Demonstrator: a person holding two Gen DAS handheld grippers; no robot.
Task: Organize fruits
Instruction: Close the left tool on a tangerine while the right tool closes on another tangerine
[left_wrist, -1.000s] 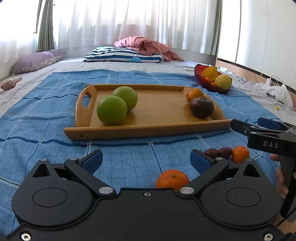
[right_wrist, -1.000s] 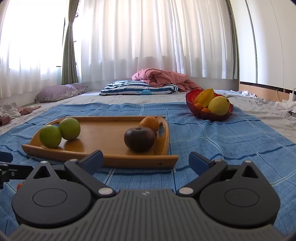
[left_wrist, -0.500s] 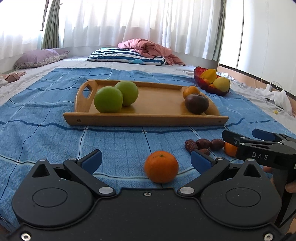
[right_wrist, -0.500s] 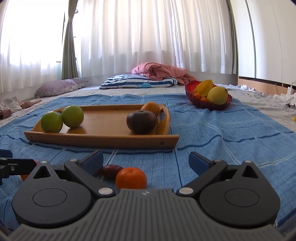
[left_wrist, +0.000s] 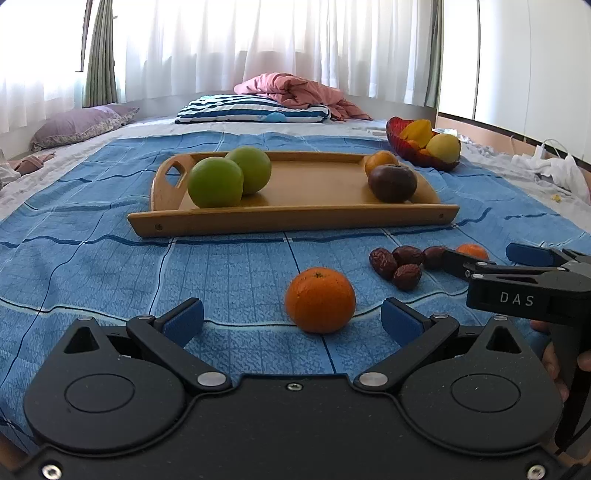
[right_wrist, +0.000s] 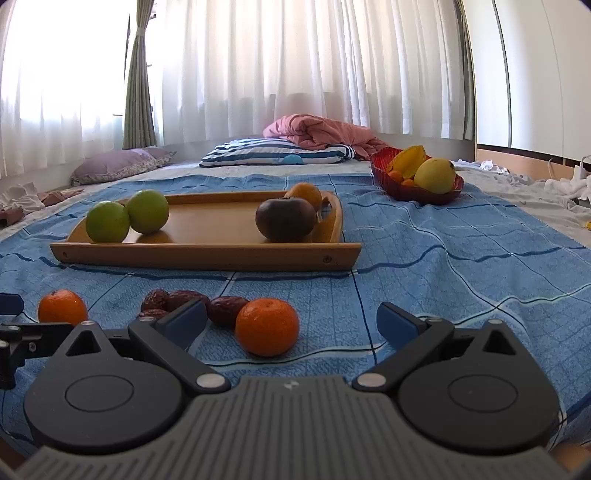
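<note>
- Right gripper (left_wrist: 476, 258), at three o'clock in the left view, reads "DAS"; jaws apart.
- Left gripper (left_wrist: 291, 319) jaws apart, a tangerine (left_wrist: 320, 300) between them.

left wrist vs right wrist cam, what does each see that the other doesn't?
Left wrist only: the right gripper from the side, marked DAS, jaws open.

Right wrist only: just a sliver of the left gripper at the frame edge.

Both: wooden tray holding two green round fruits, red fruit bowl, two loose oranges, dark wrinkled dates on the blue blanket.
</note>
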